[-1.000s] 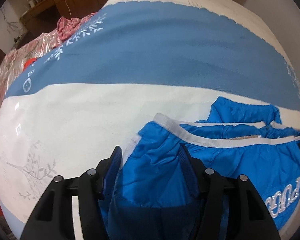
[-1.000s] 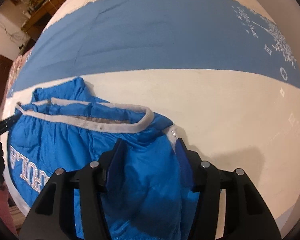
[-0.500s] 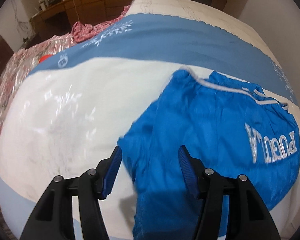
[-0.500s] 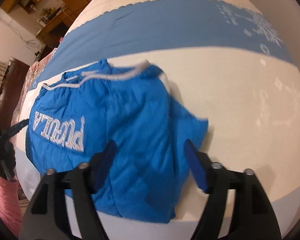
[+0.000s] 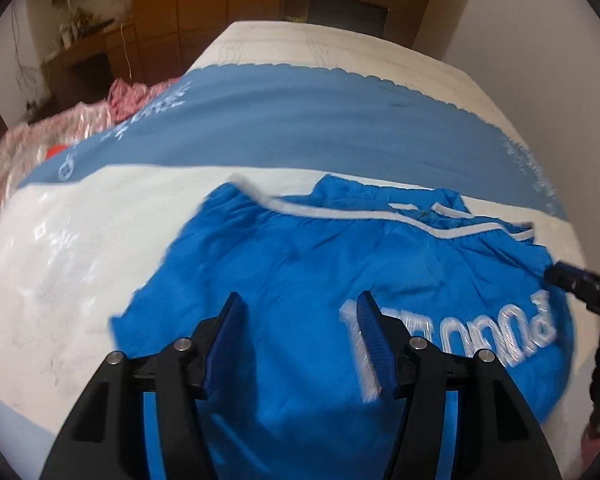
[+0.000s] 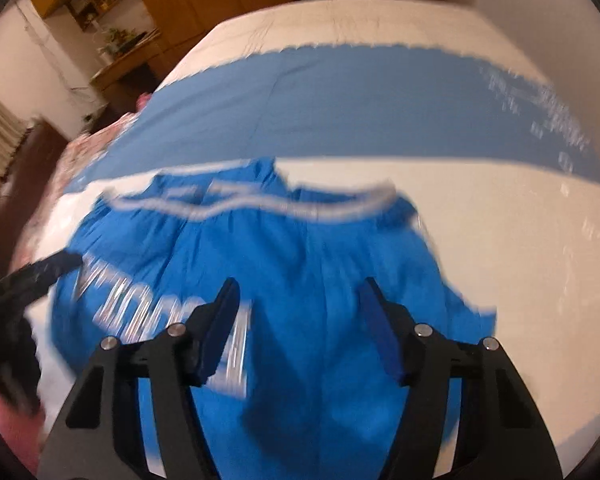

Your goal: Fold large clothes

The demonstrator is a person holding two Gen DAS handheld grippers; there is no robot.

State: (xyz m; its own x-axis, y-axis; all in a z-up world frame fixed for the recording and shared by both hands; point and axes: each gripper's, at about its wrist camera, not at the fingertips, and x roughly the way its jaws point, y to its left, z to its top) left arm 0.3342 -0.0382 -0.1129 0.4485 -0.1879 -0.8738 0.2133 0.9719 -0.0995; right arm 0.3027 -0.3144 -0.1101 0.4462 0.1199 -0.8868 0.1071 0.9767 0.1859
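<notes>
Bed (image 5: 100, 280), white and blue cover. Blue jacket (image 5: 300, 272) spread flat on near white part, white lettering (image 5: 452, 336) toward its right. Left gripper (image 5: 300, 344) above jacket, fingers apart, empty. Right gripper (image 6: 300, 332) likewise, apart, empty.

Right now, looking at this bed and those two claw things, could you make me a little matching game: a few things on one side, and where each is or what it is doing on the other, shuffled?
Things:
1. blue jacket
2. white lettering
3. left gripper
4. pink patterned cloth

Descriptions:
A. open, holding nothing, above blue fabric
B. stitched on the garment, toward the right in the left wrist view
C. bunched at the bed's far left edge
D. spread on the white part of the bedspread, white-trimmed edge farthest from the cameras

Pairs: 1-D, 2-B, 3-A, 4-C
</notes>
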